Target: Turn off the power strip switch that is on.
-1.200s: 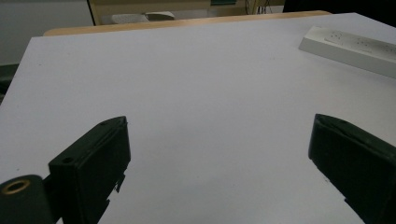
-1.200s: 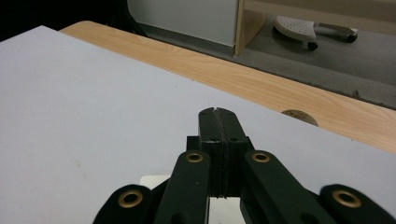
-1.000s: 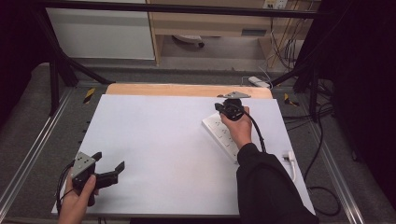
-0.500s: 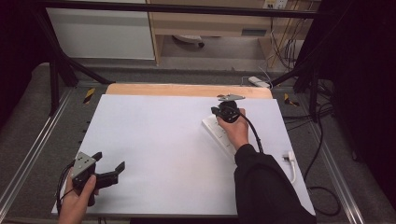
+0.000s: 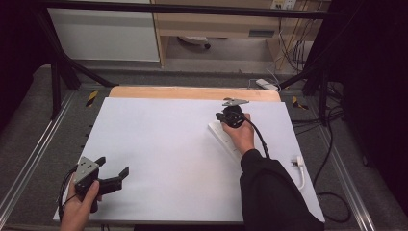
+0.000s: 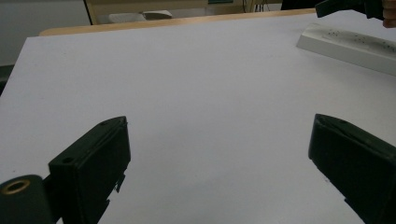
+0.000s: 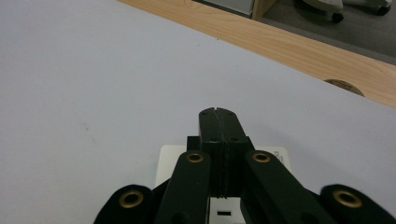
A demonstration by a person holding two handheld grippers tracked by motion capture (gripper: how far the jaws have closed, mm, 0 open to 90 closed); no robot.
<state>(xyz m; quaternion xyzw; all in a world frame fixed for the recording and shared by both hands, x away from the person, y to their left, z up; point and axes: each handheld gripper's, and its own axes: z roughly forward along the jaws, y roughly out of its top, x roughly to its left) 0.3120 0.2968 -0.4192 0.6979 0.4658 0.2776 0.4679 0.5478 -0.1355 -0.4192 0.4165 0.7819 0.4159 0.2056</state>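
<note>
A white power strip (image 5: 226, 139) lies at an angle on the right half of the white table (image 5: 163, 144). My right gripper (image 5: 222, 116) hovers over the strip's far end, jaws pressed together with nothing between them. In the right gripper view the shut tips (image 7: 218, 112) sit just above the strip's end (image 7: 170, 161). My left gripper (image 5: 114, 166) rests near the table's front left corner, jaws spread wide and empty. The left gripper view has its open jaws (image 6: 219, 122) facing bare table, with the strip (image 6: 355, 44) and the right gripper (image 6: 345, 5) far off at top right.
A wooden strip (image 5: 192, 92) runs along the table's far edge. A white plug and cable (image 5: 299, 163) lie at the right edge, with black cables beyond. Metal frame rails (image 5: 29, 159) flank the table.
The right hand has shifted slightly to the left over the power strip's far end. The left gripper has kept still.
</note>
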